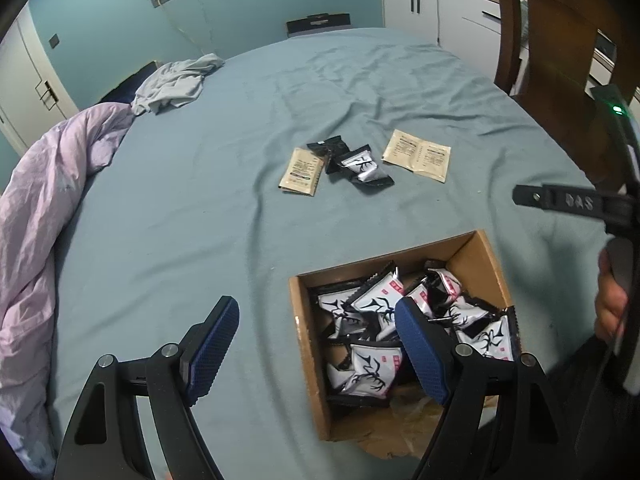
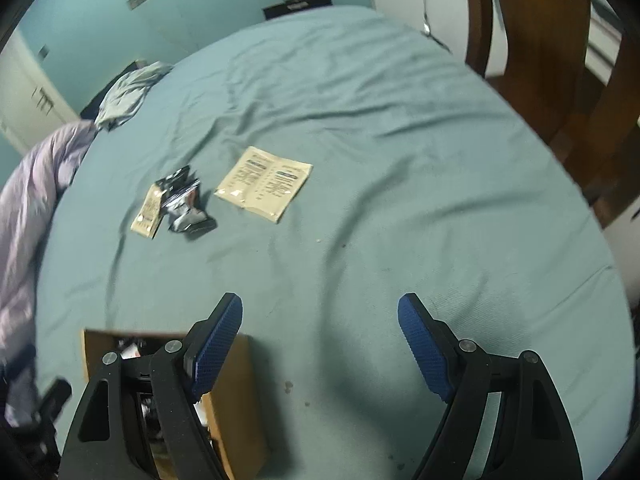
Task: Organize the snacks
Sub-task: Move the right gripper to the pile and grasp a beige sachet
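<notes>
- The box (image 1: 472, 252) sits on the bed (image 1: 200, 208) near its front edge, and it is already packed with many black-and-white snack packs (image 1: 372, 368).
- So most of the job looks done.
- Still left out, near the middle of the bed: two black packs (image 1: 356, 164) in a small heap, a tan packet (image 1: 302, 174) touching their left side, and a tan double packet (image 1: 418, 154) just to their right.
- These four look like the last things to go in the box.
- The packs are shiny and crinkly with a black antler drawing; the tan packets are flat and have small print.
- The left claw (image 1: 320, 348) hangs over the box's left edge, spread wide, with nothing in it.
- The right claw (image 2: 320, 344) is over bare sheet just right of the box, also spread wide and holding nothing.
</notes>
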A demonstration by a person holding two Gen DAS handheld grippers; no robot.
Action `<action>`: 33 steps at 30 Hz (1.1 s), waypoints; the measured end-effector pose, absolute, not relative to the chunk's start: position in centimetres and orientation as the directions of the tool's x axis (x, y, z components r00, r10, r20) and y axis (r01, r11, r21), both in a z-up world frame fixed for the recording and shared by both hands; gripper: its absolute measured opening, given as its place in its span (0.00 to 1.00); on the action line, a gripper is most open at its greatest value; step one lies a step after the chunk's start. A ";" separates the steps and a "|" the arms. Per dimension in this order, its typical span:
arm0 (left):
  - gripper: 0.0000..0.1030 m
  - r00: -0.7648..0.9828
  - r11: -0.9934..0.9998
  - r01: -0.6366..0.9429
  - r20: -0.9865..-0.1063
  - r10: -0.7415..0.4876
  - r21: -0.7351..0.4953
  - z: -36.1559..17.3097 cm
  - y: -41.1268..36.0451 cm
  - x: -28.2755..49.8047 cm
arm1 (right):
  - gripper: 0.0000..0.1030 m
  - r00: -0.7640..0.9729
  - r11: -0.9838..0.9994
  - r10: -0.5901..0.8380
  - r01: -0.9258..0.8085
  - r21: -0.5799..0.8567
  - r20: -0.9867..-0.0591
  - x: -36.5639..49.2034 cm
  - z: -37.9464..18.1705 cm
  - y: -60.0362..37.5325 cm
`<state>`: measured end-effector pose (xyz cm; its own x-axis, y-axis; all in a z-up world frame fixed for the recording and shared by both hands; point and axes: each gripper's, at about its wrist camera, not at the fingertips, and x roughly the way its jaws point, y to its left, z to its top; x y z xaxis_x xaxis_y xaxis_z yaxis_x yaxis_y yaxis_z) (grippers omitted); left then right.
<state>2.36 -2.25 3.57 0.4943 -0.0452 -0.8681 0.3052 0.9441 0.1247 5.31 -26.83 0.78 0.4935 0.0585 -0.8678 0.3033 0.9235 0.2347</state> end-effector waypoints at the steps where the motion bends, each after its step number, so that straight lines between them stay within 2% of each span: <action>1: 0.79 0.490 0.945 0.305 -0.870 -0.051 0.116 3.6 -2.2 2.4 | 0.78 0.486 0.917 0.074 0.309 0.251 -0.871 5.9 0.5 -27.1; 4: 0.79 0.470 0.950 0.302 -0.880 -0.073 0.082 3.5 -2.0 2.8 | 0.78 0.446 0.918 0.097 0.305 0.253 -0.890 7.8 -0.8 -27.2; 11: 0.79 0.434 0.953 0.300 -0.897 -0.089 0.050 2.8 -1.6 3.5 | 0.78 0.389 0.961 0.059 0.226 0.158 -0.919 15.2 -3.6 -26.2; 18: 0.79 0.390 0.957 0.290 -0.914 -0.107 0.012 1.8 -1.3 4.2 | 0.77 0.369 0.997 -0.076 0.036 -0.067 -0.926 20.7 -8.2 -22.4; 22: 0.79 0.376 0.952 0.306 -0.920 -0.113 0.008 1.3 -1.7 4.5 | 0.91 0.426 0.992 -0.121 0.011 -0.129 -0.897 22.8 -8.8 -21.8; 25: 0.79 0.369 0.950 0.312 -0.923 -0.111 0.010 1.0 -1.8 4.7 | 1.00 0.442 0.991 -0.128 0.029 -0.129 -0.888 24.2 -9.4 -22.4; 29: 0.79 0.359 0.952 0.305 -0.926 -0.115 0.000 0.8 -1.7 5.1 | 1.00 0.458 0.998 -0.044 0.059 -0.019 -0.888 25.9 -10.3 -24.0; 33: 0.79 0.359 0.957 0.290 -0.926 -0.115 -0.007 0.7 -1.4 5.4 | 1.00 0.470 0.997 -0.051 0.073 -0.019 -0.881 26.5 -10.6 -23.8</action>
